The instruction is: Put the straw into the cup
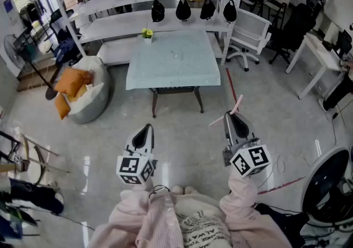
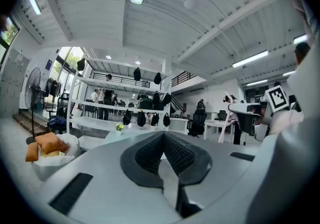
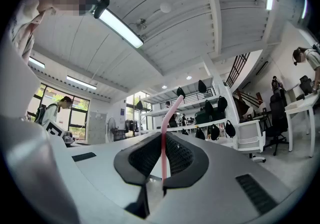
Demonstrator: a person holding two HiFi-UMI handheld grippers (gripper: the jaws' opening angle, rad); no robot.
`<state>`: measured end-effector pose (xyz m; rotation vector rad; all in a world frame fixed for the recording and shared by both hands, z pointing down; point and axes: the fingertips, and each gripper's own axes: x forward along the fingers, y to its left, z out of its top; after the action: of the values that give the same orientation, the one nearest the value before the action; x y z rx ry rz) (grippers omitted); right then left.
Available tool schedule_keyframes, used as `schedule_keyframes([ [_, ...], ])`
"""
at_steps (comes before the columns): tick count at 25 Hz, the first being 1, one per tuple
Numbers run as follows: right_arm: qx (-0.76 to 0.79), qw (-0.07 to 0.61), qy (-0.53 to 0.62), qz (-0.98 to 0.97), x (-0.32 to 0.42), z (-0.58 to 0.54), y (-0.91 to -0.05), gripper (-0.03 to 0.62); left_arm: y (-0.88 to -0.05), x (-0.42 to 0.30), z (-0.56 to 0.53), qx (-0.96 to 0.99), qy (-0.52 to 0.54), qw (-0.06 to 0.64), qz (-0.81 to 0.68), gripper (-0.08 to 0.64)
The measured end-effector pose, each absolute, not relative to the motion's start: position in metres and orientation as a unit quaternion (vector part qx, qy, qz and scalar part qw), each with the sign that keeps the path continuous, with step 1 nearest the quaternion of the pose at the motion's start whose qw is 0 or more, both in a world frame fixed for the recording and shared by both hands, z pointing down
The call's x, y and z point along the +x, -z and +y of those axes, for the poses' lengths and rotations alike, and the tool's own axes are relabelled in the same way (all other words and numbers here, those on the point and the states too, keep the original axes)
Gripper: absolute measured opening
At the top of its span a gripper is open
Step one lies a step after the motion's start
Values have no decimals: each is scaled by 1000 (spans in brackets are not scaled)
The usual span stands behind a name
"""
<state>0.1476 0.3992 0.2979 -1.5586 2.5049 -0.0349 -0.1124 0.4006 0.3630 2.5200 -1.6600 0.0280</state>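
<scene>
A pink straw (image 1: 237, 104) is clamped between the jaws of my right gripper (image 1: 230, 115), sticking out on both sides of the tips. In the right gripper view the straw (image 3: 167, 118) rises from the shut pads and bends at its top, in front of my right gripper (image 3: 164, 135). My left gripper (image 1: 146, 128) is held beside it at the left, shut with nothing in it; its tips (image 2: 163, 135) meet. Both hang over the floor, well short of the light blue table (image 1: 171, 64). I cannot make out a cup in any view.
A small pot of yellow flowers (image 1: 147, 33) stands on the table's far left corner. White shelving with black bags (image 1: 182, 9) runs behind it. A white beanbag with orange cushions (image 1: 83, 89) is at the left, a white chair (image 1: 248, 34) and a desk (image 1: 320, 53) at the right.
</scene>
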Motion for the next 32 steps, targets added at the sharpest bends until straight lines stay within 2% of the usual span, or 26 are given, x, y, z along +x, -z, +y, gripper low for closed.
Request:
schedule_keyframes([
  [19,-531,107,25,840,182,397,-307,20,-368,-73,402,841,-23,61,-537,0],
  [32,-525,122,46,841,189,349,-318,20,-369,-79,363,829,-23,59,-556,0],
])
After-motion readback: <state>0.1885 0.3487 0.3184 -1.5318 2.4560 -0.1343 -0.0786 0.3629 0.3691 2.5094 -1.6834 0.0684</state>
